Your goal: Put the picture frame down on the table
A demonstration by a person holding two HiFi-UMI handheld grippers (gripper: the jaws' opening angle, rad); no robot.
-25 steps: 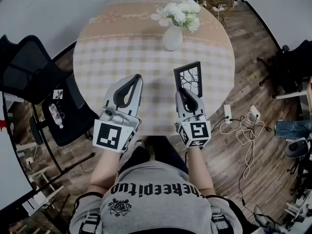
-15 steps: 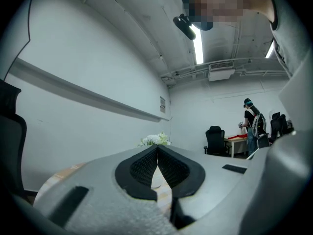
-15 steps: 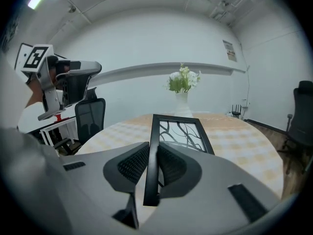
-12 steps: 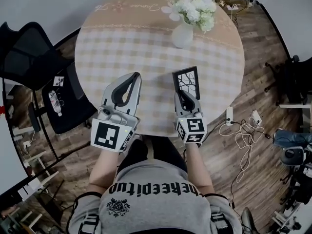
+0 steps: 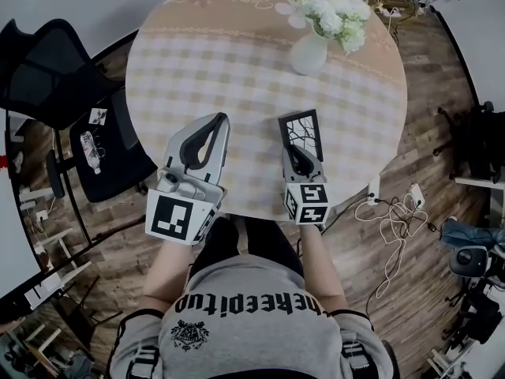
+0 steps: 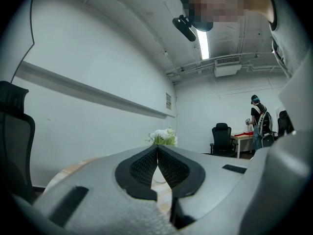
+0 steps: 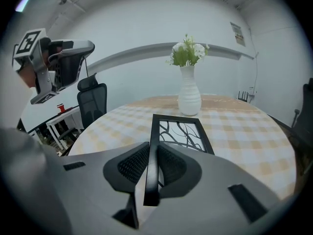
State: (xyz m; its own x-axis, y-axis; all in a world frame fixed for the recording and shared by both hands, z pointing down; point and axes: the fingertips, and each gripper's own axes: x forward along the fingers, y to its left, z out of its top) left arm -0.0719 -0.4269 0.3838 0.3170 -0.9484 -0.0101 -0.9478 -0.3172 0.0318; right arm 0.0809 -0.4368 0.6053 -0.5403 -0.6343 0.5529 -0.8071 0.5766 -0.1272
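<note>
Risk sits in the thin grip — right gripper (image 7: 153, 153) pinches only one side rail of the picture frame (image 7: 182, 131), held over the near right part of the table (image 5: 237, 77), so an early release could let it pivot and slap down; left gripper (image 6: 157, 153) pressed together, empty.

Sweatshirt (image 5: 251, 306) print: upside-down "hekeepitun"

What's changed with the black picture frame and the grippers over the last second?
The right gripper, still shut on the black picture frame, drew it slightly away from the white vase, toward the person; nothing was released. The left gripper stayed shut and empty.
</note>
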